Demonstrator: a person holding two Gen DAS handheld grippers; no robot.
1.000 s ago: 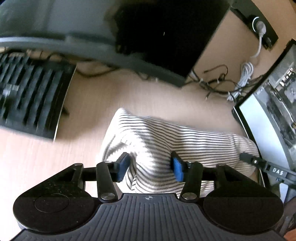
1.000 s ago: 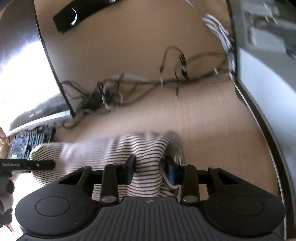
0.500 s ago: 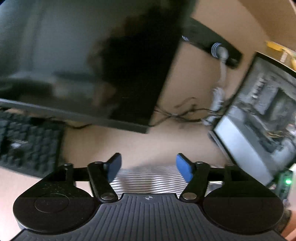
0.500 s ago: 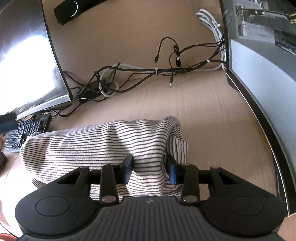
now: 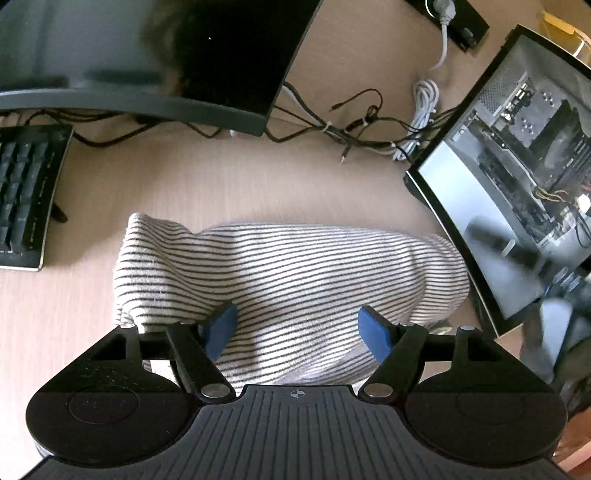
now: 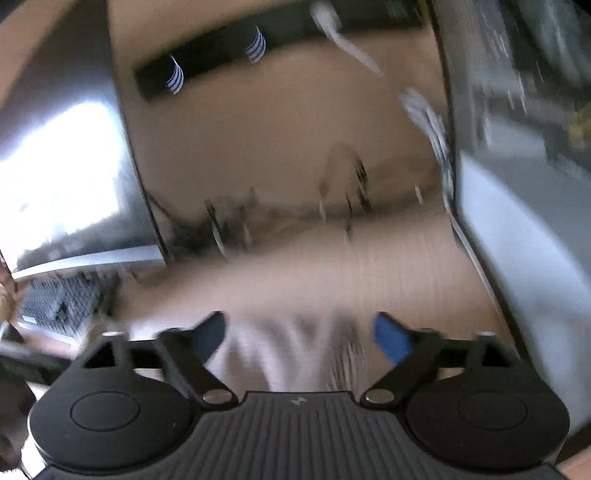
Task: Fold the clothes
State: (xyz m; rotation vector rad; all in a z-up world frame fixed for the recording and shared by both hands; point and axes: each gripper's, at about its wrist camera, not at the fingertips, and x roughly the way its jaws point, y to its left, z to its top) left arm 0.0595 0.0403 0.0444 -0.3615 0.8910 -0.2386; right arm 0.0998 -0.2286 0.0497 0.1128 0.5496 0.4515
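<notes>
A folded white garment with thin dark stripes (image 5: 295, 266) lies as a long bundle across the wooden desk (image 5: 221, 177). My left gripper (image 5: 295, 317) hovers over its near edge. Its jaws are opening; the blue pads (image 5: 221, 328) stand wide apart and clear of the cloth lying below and between them. The right wrist view is heavily blurred. There my right gripper (image 6: 301, 325) has its jaws opening wide, and the striped garment (image 6: 295, 350) shows low between the fingers with neither pad pressing on it.
A dark monitor (image 5: 184, 55) stands behind the garment, a black keyboard (image 5: 22, 192) at the left. An open computer case (image 5: 517, 166) walls off the right side. Tangled cables (image 5: 362, 125) and a power strip (image 5: 454, 18) lie at the back.
My right gripper has let go of the striped cloth, spread wide and lifted. My left gripper's jaws have widened, and its view has swung up and back down over the garment.
</notes>
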